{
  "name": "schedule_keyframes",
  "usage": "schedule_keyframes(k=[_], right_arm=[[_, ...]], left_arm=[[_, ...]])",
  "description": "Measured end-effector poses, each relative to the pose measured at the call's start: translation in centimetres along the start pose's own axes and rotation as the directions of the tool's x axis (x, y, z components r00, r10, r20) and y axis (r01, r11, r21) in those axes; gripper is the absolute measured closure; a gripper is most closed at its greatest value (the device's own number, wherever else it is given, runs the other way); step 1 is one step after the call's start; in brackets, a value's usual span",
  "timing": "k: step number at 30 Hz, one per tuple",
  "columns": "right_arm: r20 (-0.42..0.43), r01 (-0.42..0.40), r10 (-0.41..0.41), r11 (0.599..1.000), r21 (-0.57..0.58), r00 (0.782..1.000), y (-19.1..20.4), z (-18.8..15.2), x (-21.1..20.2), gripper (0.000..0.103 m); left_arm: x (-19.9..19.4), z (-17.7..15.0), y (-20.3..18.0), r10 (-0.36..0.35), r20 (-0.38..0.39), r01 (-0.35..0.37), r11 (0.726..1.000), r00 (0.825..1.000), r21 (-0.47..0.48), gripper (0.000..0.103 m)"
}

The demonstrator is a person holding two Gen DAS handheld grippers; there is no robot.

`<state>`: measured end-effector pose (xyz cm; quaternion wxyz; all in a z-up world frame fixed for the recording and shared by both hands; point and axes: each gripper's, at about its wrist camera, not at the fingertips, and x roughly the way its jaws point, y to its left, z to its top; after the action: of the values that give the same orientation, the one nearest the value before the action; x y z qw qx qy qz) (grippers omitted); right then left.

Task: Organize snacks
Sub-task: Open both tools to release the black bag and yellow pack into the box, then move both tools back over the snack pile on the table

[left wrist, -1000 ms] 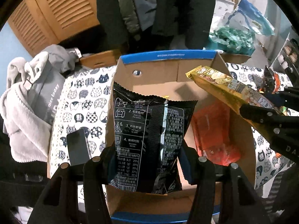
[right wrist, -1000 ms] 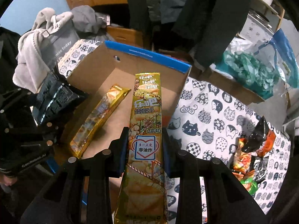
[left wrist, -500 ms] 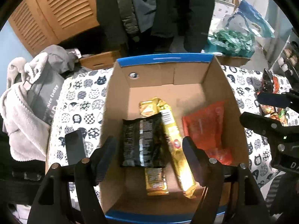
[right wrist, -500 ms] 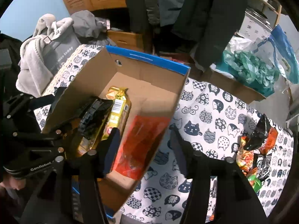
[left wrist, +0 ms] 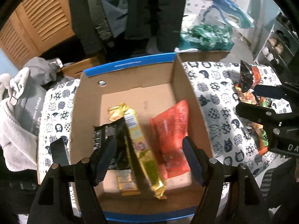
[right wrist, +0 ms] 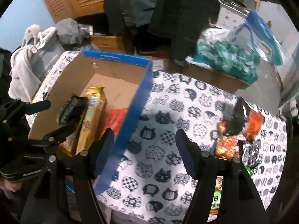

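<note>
A cardboard box (left wrist: pixel 89 100) with blue rims stands on the cat-print cloth. In it lie a black snack bag (left wrist: pixel 119 143), a long yellow snack pack (left wrist: pixel 140 141), a second yellow pack (left wrist: pixel 127 183) partly under them, and an orange bag (left wrist: pixel 172 130). My left gripper (left wrist: pixel 149 156) is open and empty above the box's near side. My right gripper (right wrist: pixel 144 151) is open and empty over the box's right rim (right wrist: pixel 130 115) and the cloth; it also shows in the left wrist view (left wrist: pixel 261 102). A pile of loose snacks (right wrist: pixel 237 130) lies on the cloth to the right.
A dark phone (left wrist: pixel 58 153) lies on the cloth left of the box. Grey clothes and a bag (left wrist: pixel 20 100) are heaped at the left. Hanging coats (left wrist: pixel 130 9), a teal bundle on a carton (right wrist: pixel 224 59) and shelves (left wrist: pixel 276 44) stand behind the table.
Both grippers have opened: the black bag and the long yellow pack dropped into the box. The right gripper has swung right, away from the box toward the loose snacks.
</note>
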<state>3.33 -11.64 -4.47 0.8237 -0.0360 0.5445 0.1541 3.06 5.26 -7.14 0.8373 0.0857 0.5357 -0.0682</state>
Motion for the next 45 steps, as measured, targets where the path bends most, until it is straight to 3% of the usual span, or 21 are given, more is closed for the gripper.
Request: schedule_keyframes(k=[8,22,34,45], right_arm=[[-0.008,0.043,-0.043,0.997,0.058,0.999,-4.0,-1.9,-1.1,0.032],[-0.005,0.085,-0.085,0.984,0.16,0.996,-10.5,-4.8,-2.7,0.032],[-0.034,0.127,-0.123,0.963,0.236,0.992,-15.9,-7.8,-2.8,0.032],[-0.084,0.153,-0.134,0.946,0.286,0.987,-19.8,-10.5,-1.9,0.032]], left_arm=[[0.1,0.5,-3.1,-0.037,-0.018,0.037,0.999,0.999,0.031,0.028],[0.3,1.4,-8.8,-0.04,-0.023,0.042,0.991,0.999,0.124,0.028],[1.7,1.2,-14.2,-0.052,-0.078,0.068,0.974,0.996,0.215,0.028],[3.5,1.3,-17.3,-0.05,-0.132,0.08,0.968,0.99,0.239,0.028]])
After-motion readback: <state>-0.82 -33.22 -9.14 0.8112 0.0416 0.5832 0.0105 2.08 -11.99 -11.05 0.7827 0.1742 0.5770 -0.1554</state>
